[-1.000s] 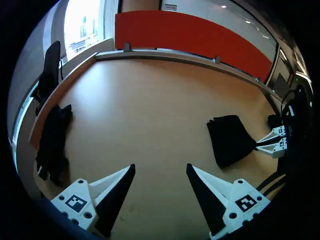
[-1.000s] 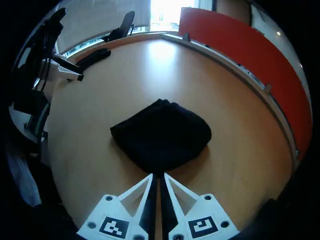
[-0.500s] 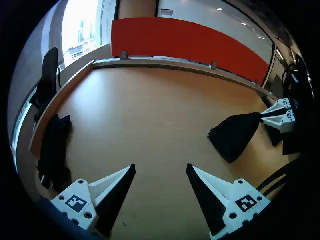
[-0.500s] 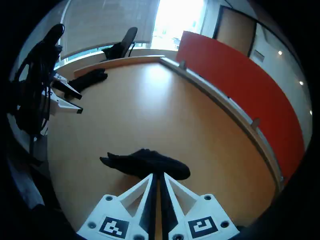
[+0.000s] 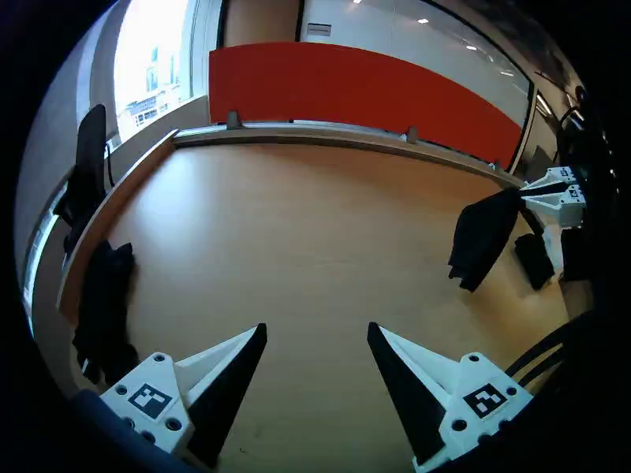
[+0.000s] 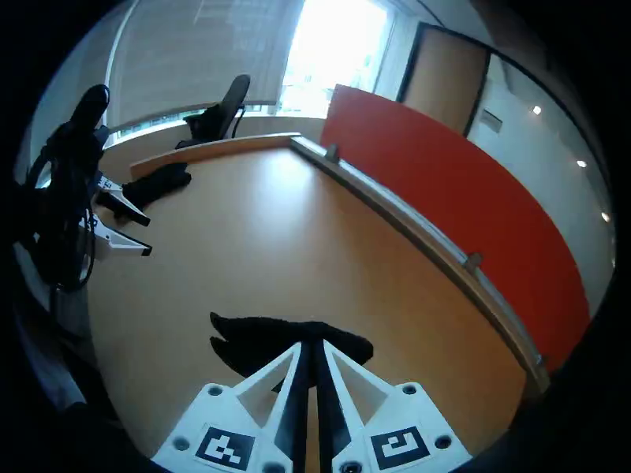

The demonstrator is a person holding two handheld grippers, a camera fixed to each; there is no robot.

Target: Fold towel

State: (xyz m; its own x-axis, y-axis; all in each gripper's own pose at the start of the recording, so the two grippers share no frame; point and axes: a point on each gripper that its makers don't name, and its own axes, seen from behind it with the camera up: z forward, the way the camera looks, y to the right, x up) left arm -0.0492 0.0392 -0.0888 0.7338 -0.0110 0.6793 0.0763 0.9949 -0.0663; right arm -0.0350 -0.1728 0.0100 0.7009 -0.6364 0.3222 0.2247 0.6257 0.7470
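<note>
Black towel [image 6: 268, 340] hangs pinched between the clenched fingers of the right gripper [image 6: 313, 348], above the wooden table [image 6: 260, 236]. The left gripper [image 5: 315, 329] is released, fingers spread wide apart; the towel hangs far to its right, slightly ahead.

The left gripper view sits low over the desk [image 5: 300, 229], facing the red panel [image 5: 355, 83] across the top, with the right gripper [image 5: 524, 195] well off at the right edge. The right gripper view looks along the desk, panel down its right side, left gripper [image 6: 149, 238] at mid left. Both share desk, panel and towel [image 5: 477, 236].
</note>
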